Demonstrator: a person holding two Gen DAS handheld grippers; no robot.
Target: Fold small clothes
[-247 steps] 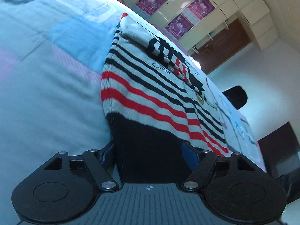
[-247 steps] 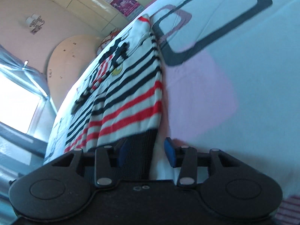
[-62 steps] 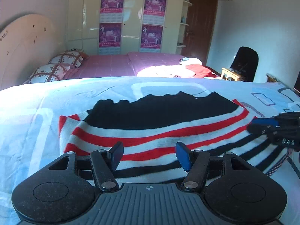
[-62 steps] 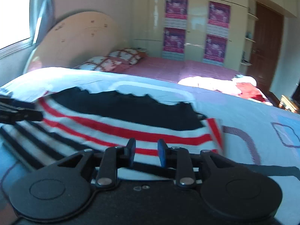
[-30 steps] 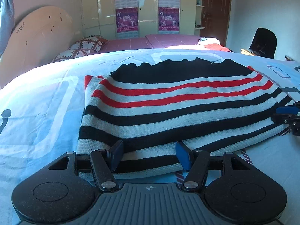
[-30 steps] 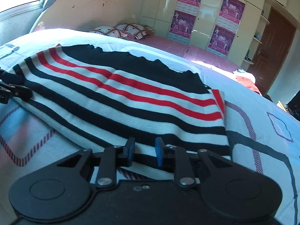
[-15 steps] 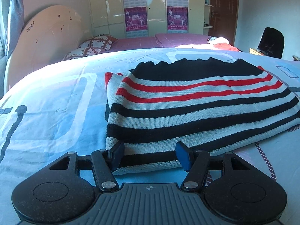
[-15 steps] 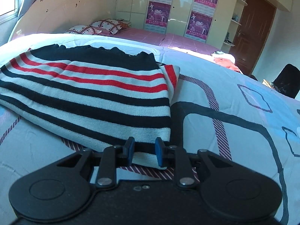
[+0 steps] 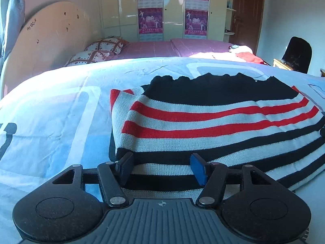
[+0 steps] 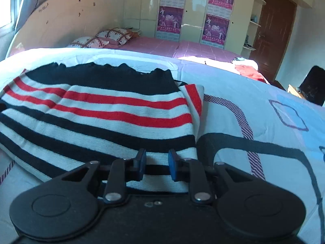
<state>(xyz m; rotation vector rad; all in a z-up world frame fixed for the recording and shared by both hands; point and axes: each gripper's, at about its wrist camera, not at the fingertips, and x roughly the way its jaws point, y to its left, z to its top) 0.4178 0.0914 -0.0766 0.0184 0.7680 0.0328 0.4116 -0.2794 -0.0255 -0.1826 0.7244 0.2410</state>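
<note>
- The sweater lies folded across the quilt, black hem at the far edge, near fold edge just under both grippers
- Left gripper: jaws spread wide over the near left corner, pinching nothing
- Right gripper: jaws narrowly parted over the near right corner; pads clear of the knit, nothing pinched
- Likely step: take both near corners for the next fold
- Lower each gripper until both layers sit between the pads, then close
- Grip level with the same stripe on each side so the fold runs square
- Risk: catching only the top layer will pull the fold open
</note>
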